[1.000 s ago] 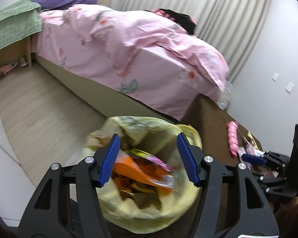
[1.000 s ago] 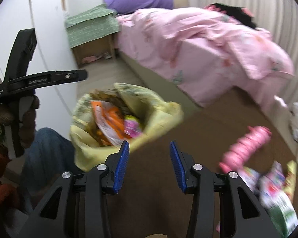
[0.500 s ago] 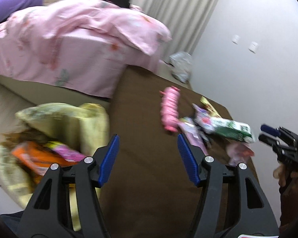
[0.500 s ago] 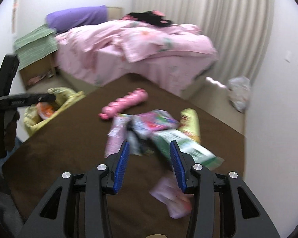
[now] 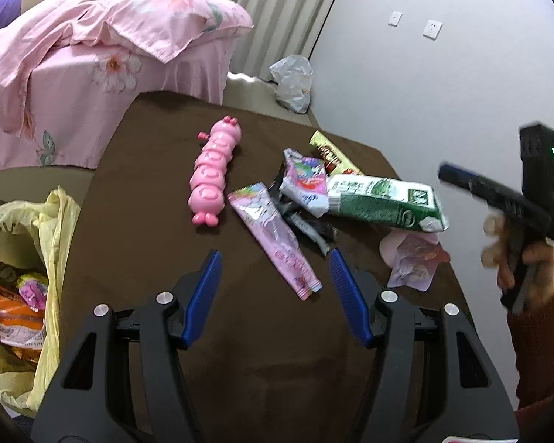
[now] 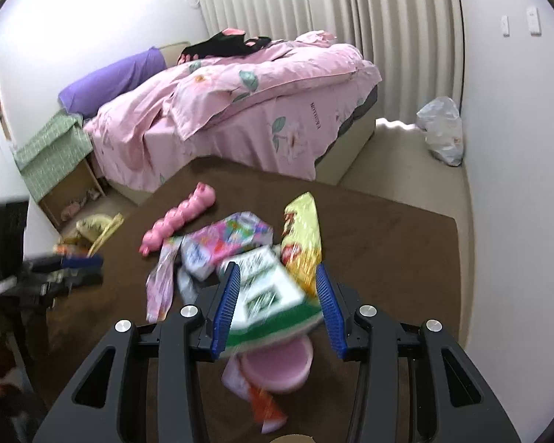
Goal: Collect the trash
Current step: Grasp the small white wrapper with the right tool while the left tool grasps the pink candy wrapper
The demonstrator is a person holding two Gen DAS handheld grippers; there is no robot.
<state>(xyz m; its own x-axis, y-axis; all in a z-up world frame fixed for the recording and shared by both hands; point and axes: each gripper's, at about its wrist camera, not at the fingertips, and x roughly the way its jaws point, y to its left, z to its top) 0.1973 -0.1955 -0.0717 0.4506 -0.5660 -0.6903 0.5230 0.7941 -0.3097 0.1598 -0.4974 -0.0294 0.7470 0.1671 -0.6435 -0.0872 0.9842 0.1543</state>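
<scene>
Looking along the left gripper (image 5: 275, 288), its fingers stand wide and empty above the brown desk (image 5: 147, 258), over the pink sachet (image 5: 277, 236); the yellow trash bag (image 5: 51, 243) hangs off the desk's left edge. A careless sweep could snag the pink caterpillar toy (image 5: 212, 177), which looks like no trash.

From the right wrist, the right gripper (image 6: 277, 302) tilts downward, fingers apart around the green-and-white packet (image 6: 266, 295); whether they touch it I cannot tell. Closing on its slick edge may let it slip.

No legible txt; print on green pack (image 5: 384, 203), bedsheet (image 6: 314, 110) unreadable.
</scene>
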